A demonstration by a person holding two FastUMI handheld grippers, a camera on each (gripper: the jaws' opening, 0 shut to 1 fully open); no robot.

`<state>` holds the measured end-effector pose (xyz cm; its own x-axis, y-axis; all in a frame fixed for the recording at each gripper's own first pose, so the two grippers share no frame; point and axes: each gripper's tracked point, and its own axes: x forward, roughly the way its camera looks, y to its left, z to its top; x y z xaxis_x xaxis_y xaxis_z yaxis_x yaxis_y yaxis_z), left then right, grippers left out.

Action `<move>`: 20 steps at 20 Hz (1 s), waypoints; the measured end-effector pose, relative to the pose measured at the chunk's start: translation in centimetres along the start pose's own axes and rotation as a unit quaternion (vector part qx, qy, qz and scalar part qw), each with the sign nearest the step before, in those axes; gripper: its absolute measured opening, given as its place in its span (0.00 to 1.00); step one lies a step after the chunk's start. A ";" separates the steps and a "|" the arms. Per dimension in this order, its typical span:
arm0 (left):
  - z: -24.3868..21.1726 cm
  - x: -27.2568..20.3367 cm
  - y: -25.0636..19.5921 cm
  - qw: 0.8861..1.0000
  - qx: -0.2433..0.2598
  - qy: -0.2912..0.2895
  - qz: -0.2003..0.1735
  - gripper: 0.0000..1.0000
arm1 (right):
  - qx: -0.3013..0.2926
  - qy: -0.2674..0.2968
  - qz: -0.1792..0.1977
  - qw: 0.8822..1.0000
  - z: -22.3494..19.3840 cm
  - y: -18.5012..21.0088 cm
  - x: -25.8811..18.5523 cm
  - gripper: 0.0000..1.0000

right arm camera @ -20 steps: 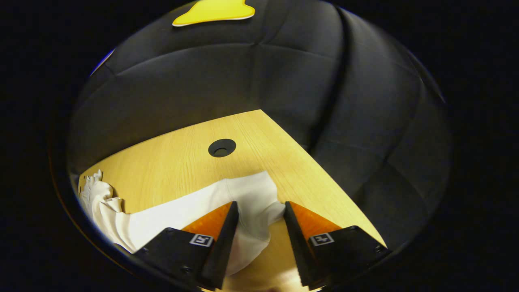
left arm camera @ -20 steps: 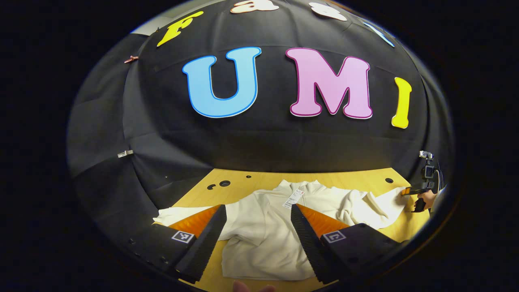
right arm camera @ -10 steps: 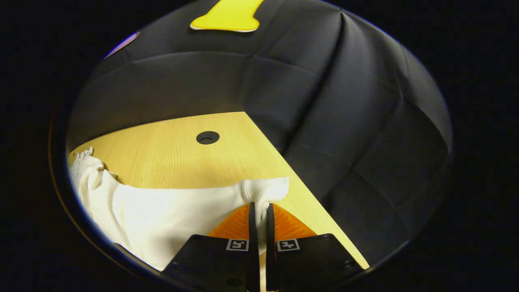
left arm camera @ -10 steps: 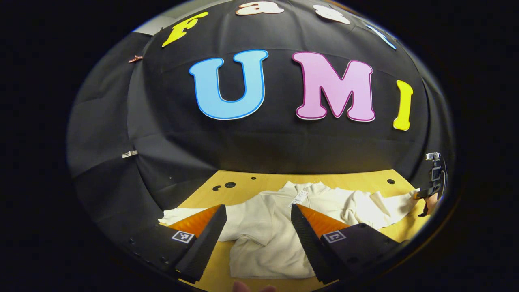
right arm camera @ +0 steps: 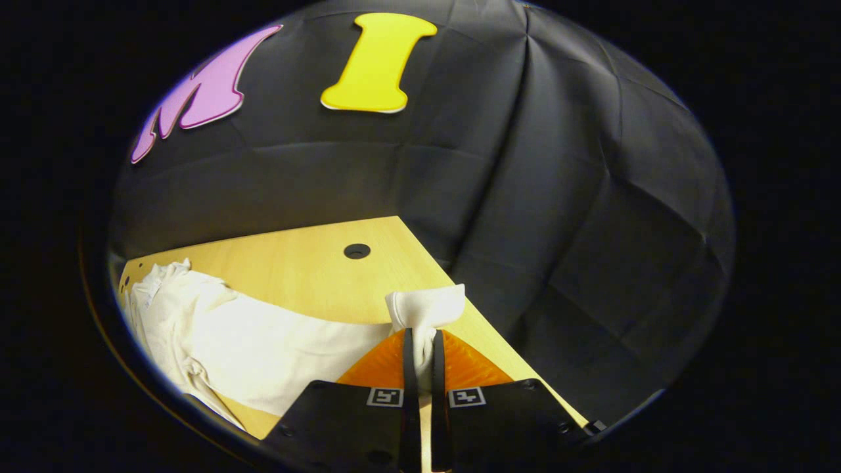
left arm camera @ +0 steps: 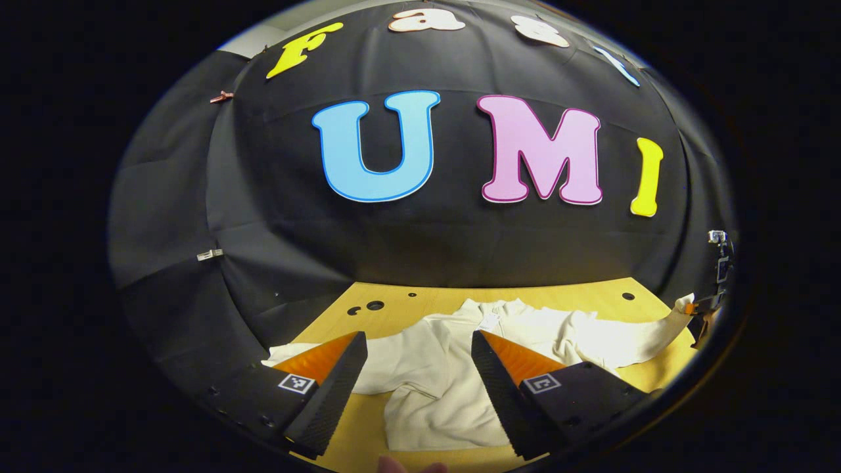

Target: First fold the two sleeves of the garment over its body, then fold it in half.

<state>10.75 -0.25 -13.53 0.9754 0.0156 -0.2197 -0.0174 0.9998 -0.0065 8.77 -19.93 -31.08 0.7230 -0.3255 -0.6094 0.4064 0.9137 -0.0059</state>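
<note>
My right hand-held gripper (right arm camera: 420,358) is clamped on the cuff of the cream, soft knit garment (left arm camera: 447,368), which lies spread on the pale wooden bench (right arm camera: 295,263). My left hand-held gripper (left arm camera: 417,381) hangs wide open, empty. The cloth looks light and limp; I'd grip cuffs and hems.

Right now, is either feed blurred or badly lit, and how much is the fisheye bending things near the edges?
Left gripper view: sharp, evenly lit; the fisheye curves the table edge and squeezes the right gripper small at the rim. Right gripper view: sharp on the sleeve cuff pinched in the fingers; the garment bends along the dim left rim, with a soft shadow behind the cuff.
</note>
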 end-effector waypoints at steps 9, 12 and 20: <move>1.0 -2.2 4.7 1.000 -0.001 -0.028 -0.005 0.99 | 0.021 -0.040 0.073 0.996 2.2 12.1 -10.6 0.10; 1.2 -2.9 6.3 0.999 -0.002 -0.037 -0.007 0.99 | 0.028 -0.045 0.093 0.994 2.4 16.5 -13.3 0.10; 0.9 -3.2 11.2 0.999 -0.005 -0.039 0.005 0.99 | 0.025 -0.052 0.161 0.985 2.6 29.1 -17.6 0.10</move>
<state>7.67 10.93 -12.04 0.9895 0.0259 -0.1422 -0.0283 0.9995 -0.0147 9.33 11.73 -18.46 0.8708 -0.0467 -0.4893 0.1722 0.9614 0.2147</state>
